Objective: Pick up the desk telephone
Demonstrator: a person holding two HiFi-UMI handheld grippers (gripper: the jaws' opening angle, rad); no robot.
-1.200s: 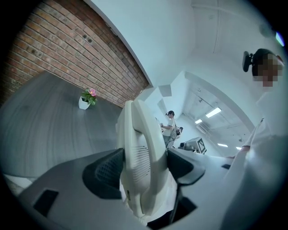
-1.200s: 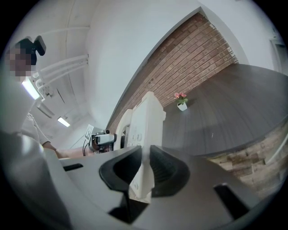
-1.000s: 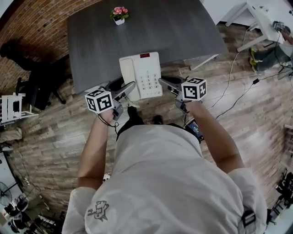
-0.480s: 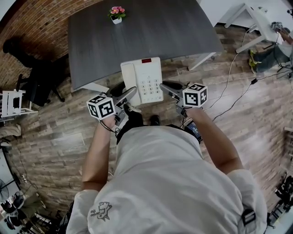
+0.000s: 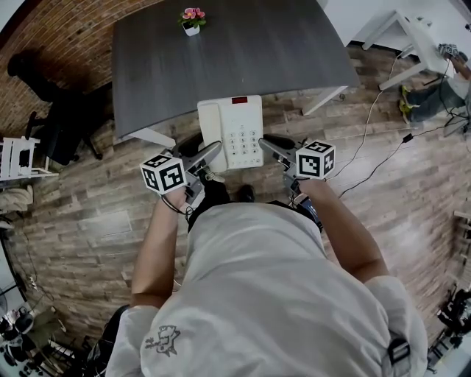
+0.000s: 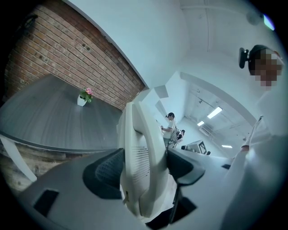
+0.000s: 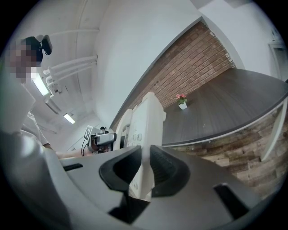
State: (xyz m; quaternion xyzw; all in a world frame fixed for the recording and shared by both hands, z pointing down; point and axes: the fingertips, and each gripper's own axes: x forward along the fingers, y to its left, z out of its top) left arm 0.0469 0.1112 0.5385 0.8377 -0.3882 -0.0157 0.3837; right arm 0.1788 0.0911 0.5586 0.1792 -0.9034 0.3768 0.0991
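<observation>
Item 1, my left tool (image 5: 210,152): jaws spread wide, clamped on the handset side of the desk telephone (image 5: 230,131).
Item 2, desk telephone: white, keypad facing up, carried between both tools, clear of the dark surface (image 5: 294,51), hanging over its near edge and the wood floor (image 5: 88,221).
Item 3, my right tool (image 5: 266,144): jaws nearly together, pinching the telephone's thin right edge.
Item 4, small flower pot (image 5: 191,22): far side of the surface, well apart from the telephone.

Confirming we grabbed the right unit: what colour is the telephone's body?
The desk telephone is white; the head view shows it best.
</observation>
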